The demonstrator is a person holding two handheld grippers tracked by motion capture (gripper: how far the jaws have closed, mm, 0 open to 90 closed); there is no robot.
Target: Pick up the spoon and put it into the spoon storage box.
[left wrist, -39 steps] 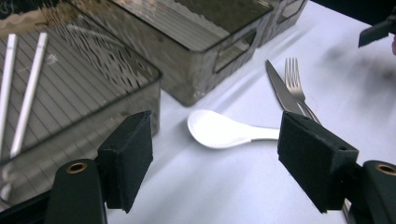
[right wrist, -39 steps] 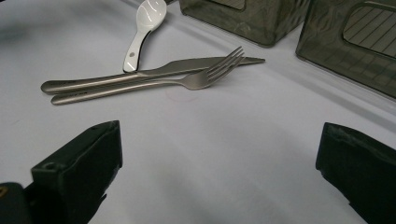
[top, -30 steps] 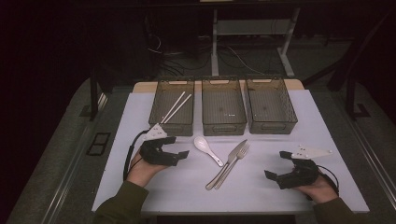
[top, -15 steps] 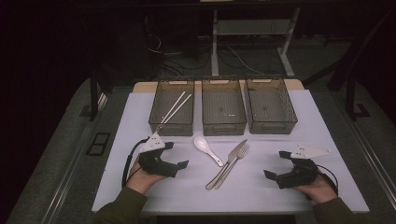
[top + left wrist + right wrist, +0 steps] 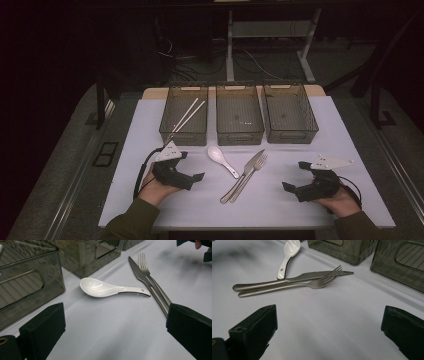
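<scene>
A: Both claws released, left claw (image 5: 192,176) nearest spoon (image 5: 110,288), which lies on table (image 5: 320,145) before middle bin (image 5: 239,114).
B: Likely spoon first. Straddle handle, keep clear of knife (image 5: 147,282), pinch low.

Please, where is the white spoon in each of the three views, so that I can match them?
High view: the white spoon lies on the table between the left bin and the knife.
Left gripper view: the white spoon is at upper centre, bowl left, handle right.
Right gripper view: the white spoon is at top, bowl uppermost.
Shared landmark: the knife, which the spoon's handle end meets.
</scene>
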